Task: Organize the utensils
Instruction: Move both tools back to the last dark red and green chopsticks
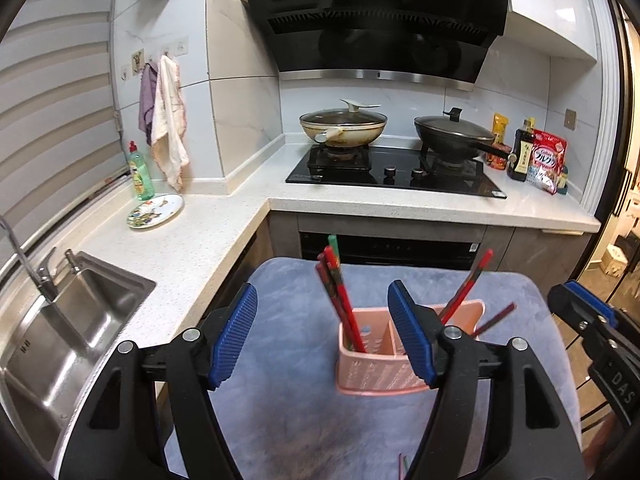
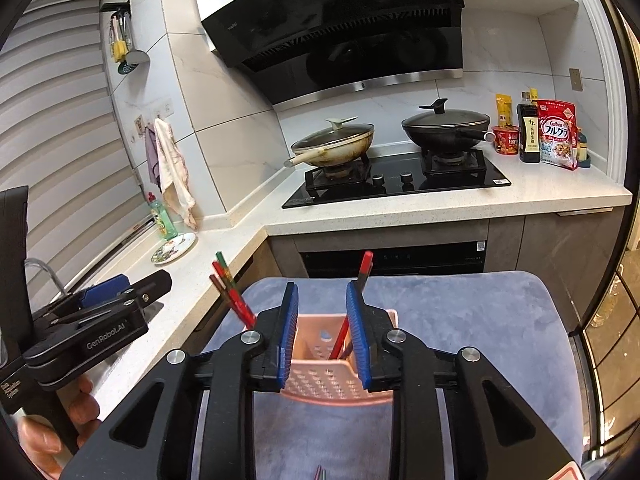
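Note:
A pink slotted utensil holder (image 1: 376,376) (image 2: 328,380) stands on a grey-blue plush surface (image 1: 288,420) (image 2: 460,312). Red chopsticks (image 1: 340,292) (image 2: 232,296) lean in its left compartment. More red chopsticks (image 1: 468,288) (image 2: 340,336) lean in its right compartment. My left gripper (image 1: 323,286) is open wide just in front of the holder, holding nothing. My right gripper (image 2: 322,285) is open by a narrow gap over the holder; one chopstick passes behind its right finger, untouched by the pads. Loose chopstick tips (image 1: 402,468) (image 2: 320,472) lie on the plush surface below.
A steel sink (image 1: 60,340) with a tap lies to the left. A patterned plate (image 1: 156,210) and a green soap bottle (image 1: 140,176) stand on the white counter. Two lidded pans sit on the black hob (image 1: 396,176). A hand (image 2: 80,408) holds the left gripper.

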Demonstrator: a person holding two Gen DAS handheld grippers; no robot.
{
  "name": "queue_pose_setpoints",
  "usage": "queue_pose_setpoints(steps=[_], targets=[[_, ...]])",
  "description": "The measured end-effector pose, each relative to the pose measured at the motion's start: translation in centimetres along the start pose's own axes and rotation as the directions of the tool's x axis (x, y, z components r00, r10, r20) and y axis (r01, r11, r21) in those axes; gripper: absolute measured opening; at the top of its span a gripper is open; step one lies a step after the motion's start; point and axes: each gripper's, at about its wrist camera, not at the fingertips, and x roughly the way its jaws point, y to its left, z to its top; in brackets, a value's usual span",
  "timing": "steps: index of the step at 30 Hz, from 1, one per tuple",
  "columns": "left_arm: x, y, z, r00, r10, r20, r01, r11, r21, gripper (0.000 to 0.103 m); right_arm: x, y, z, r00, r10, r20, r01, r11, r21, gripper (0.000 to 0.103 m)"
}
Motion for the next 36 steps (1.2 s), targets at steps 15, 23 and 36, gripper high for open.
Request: queue_pose_setpoints(steps=[15,23,36], targets=[[-5.5,-0.4,-6.3,1.000,0.028,-0.009,-0.027,0.999,0.027,0.068,-5.7,0.4,-8.0,0.997,0.013,-0.078,-0.015,1.000,-0.026,0.026],[-7.7,-0.2,-11.2,0.998,0.040,-0.039,-0.039,0.999,0.029,0.074,-8.2,0.0,-14.2,0.988,0.020,-0.154,-0.023,1.000,-0.017,0.026],[-8.1,-0.2,-21.0,0.980,-0.003,-0.200,0.005,1.000,0.012,0.074,-9.2,-0.6,-25.0,0.952,0.005,-0.307,-0.008,1.000,-0.010,0.026]])
